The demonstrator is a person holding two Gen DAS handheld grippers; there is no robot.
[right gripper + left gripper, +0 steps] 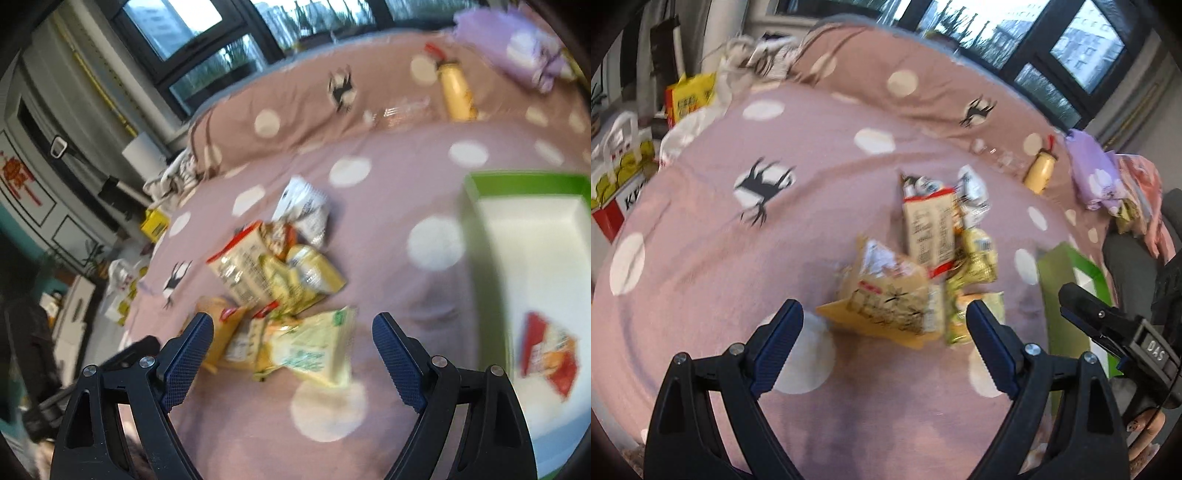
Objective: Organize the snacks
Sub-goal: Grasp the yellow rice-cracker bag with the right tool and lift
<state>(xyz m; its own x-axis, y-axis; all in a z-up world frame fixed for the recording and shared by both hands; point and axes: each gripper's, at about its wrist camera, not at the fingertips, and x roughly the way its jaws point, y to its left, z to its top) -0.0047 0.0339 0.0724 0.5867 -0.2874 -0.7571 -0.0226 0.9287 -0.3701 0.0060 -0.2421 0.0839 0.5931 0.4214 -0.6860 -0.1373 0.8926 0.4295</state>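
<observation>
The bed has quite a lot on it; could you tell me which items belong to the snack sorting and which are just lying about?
Belonging to the job:
- snack packets piled on the bedspread
- green box, red packet already inside
- left gripper and right gripper, both open

Just lying about:
- yellow bottle
- purple bag
- crumpled cloth
</observation>
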